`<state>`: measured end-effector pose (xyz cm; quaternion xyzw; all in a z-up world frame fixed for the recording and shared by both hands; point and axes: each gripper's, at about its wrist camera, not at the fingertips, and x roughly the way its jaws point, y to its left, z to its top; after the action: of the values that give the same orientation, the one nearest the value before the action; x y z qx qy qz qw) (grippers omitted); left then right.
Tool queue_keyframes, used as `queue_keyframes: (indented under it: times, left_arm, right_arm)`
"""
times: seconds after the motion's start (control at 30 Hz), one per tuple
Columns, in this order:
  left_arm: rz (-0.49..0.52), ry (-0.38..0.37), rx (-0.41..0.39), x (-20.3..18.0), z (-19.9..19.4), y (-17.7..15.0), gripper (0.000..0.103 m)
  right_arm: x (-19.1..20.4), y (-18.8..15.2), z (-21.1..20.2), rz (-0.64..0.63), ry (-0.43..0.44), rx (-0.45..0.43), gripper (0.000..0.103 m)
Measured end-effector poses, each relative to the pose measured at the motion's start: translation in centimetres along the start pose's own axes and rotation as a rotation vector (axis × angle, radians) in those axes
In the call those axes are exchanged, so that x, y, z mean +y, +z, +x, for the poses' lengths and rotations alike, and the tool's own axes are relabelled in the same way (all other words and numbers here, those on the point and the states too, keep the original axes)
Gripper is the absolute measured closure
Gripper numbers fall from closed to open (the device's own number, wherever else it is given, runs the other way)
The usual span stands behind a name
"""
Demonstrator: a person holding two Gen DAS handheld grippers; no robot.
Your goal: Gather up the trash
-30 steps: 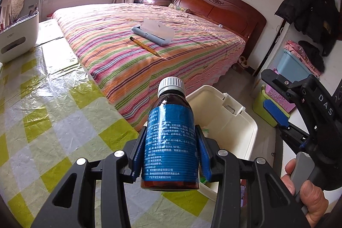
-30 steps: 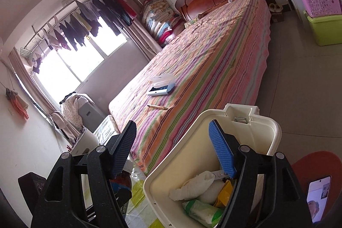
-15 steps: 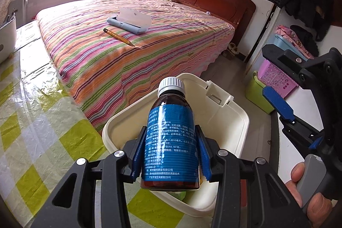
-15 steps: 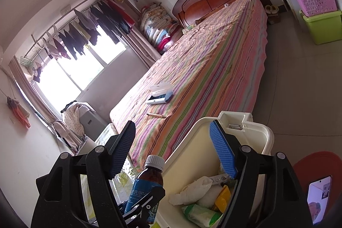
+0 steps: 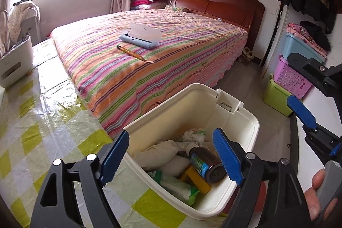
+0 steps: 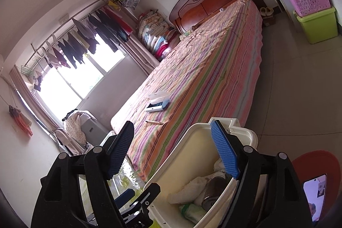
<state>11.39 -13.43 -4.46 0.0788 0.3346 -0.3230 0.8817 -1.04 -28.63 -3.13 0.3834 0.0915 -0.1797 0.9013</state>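
A cream trash bin (image 5: 252,121) stands by the table edge with tissues and wrappers inside. The brown medicine bottle (image 5: 205,161) with a blue label lies on its side on top of that trash. My left gripper (image 5: 171,157) hovers over the bin, its jaws opening, with nothing between the pads. In the right wrist view my right gripper (image 6: 171,151) is held above the bin (image 6: 192,131), jaws opening and touching nothing. The bottle (image 6: 213,189) shows below its right pad. The right gripper's blue pad (image 5: 301,112) and a hand (image 5: 316,185) show at the right edge.
A bed (image 5: 171,61) with a striped cover lies beyond the bin, bearing a blue case (image 5: 139,40) and a pencil (image 5: 130,52). The table (image 5: 42,121) has a yellow-green checked plastic cloth and a white holder (image 5: 12,65). Stacked baskets (image 5: 286,82) and a red stool (image 6: 316,164) stand right.
The left jaws have opened and let go of the bottle, which has dropped into the bin and lies on its side. Both grippers have moved further over the bin.
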Motion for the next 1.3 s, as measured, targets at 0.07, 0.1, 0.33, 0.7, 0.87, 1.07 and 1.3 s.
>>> queue_keyframes:
  times: [0.07,0.1,0.33,0.7,0.87,1.07,1.3]
  left_arm:
    - [0.017,0.099,-0.026,0.4,-1.7,-0.2,0.025]
    - [0.02,0.139,-0.038,0.6,-2.6,-0.4,0.025]
    - [-0.075,0.302,-0.034,3.8,-8.5,-4.2,0.022]
    - [-0.19,0.431,0.028,7.0,-14.6,-9.8,0.022]
    - [-0.216,0.447,0.035,7.5,-16.2,-11.0,0.022]
    - [-0.22,0.456,0.048,7.8,-16.9,-11.4,0.021]
    - [-0.216,0.462,0.069,7.9,-16.8,-11.2,0.021]
  right_arm:
    - [0.7,-0.3,-0.9,-0.068,-0.002,0.029,0.026]
    - [1.0,-0.5,-1.3,-0.102,-0.001,0.058,0.024]
    - [3.3,-4.3,-3.7,-0.332,-0.02,0.24,0.02]
    - [7.8,-10.4,-6.3,-0.514,0.058,0.4,0.02]
    - [8.9,-10.8,-6.6,-0.537,0.061,0.407,0.019]
    - [9.5,-11.1,-6.1,-0.548,0.055,0.428,0.019]
    - [9.9,-11.5,-4.7,-0.544,0.065,0.466,0.019]
